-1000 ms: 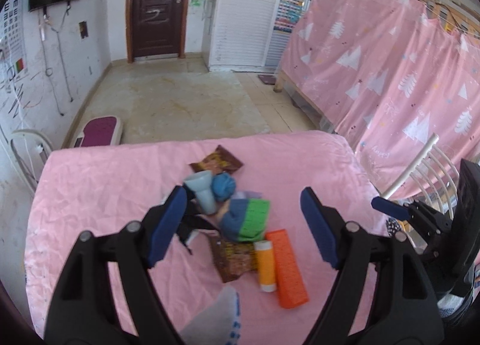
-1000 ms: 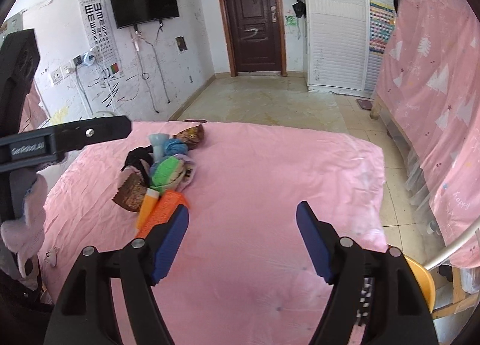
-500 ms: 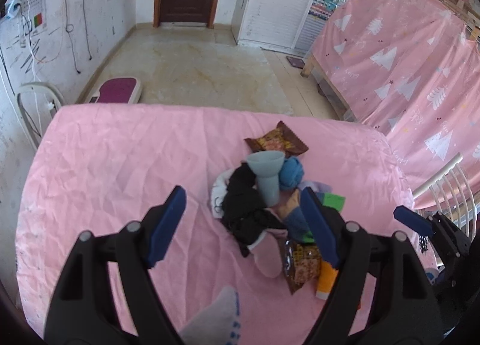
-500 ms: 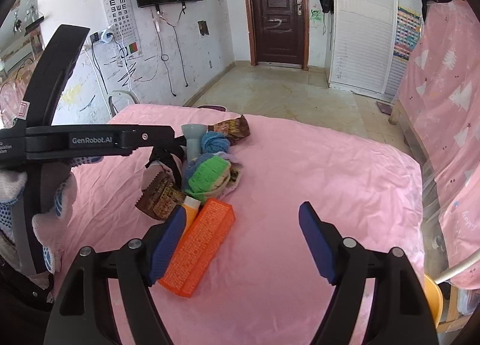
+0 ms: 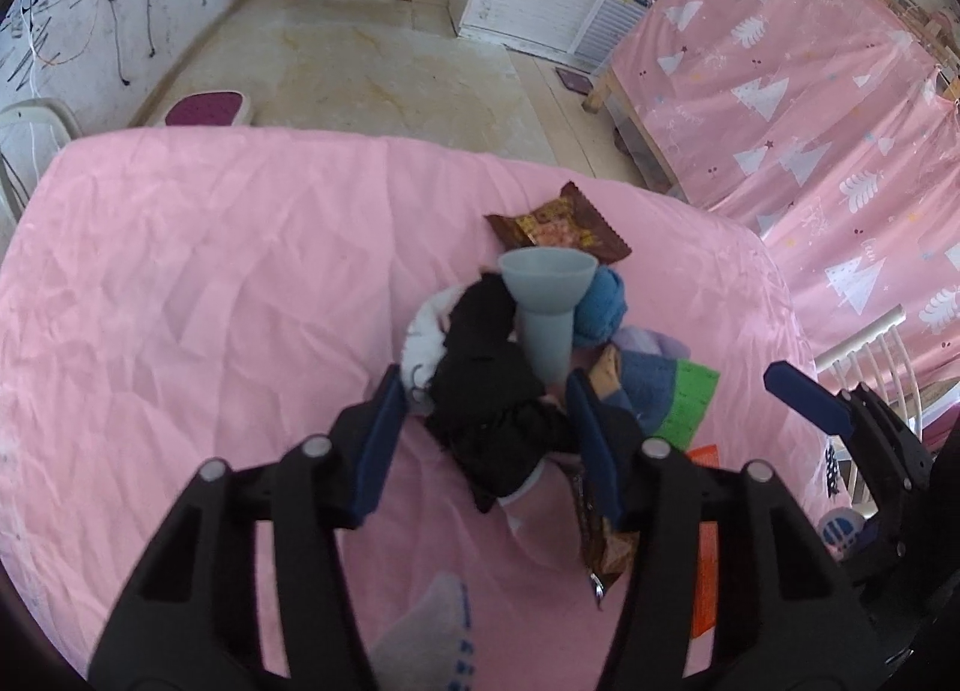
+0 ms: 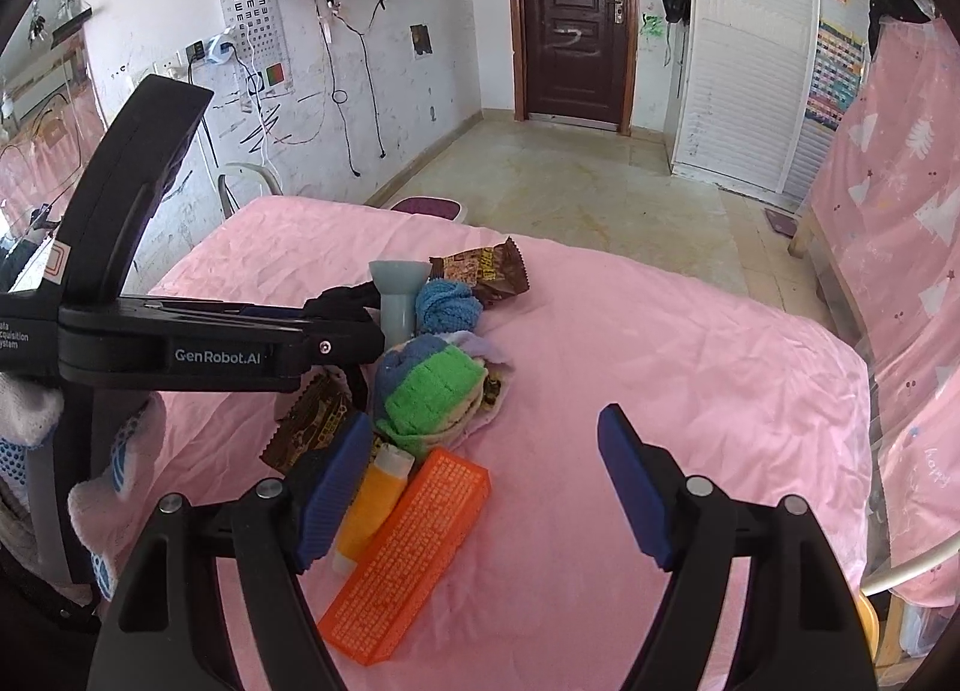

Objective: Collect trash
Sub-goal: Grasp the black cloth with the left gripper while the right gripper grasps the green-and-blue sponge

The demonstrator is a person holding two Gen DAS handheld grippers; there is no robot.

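Between the blue pads of the left claw [image 5: 487, 439]: a black cloth [image 5: 498, 409], the jaws having just been closing around it; whether they press it cannot be told. Right claw [image 6: 480, 487]: released, empty, hovering beside an orange box [image 6: 408, 559] and yellow tube [image 6: 375, 502]. Beyond, on the pink bench [image 5: 210, 283]: grey funnel [image 5: 547, 304], blue yarn [image 5: 600, 304], green-and-blue cloth [image 6: 429, 391], brown snack wrapper [image 5: 555, 223].

Right gripper [image 6: 483, 481] open above pink sheet [image 6: 660, 361]. Orange box [image 6: 408, 553] and yellow tube [image 6: 372, 502] beside left pad. Left gripper [image 6: 348, 331] at pile.
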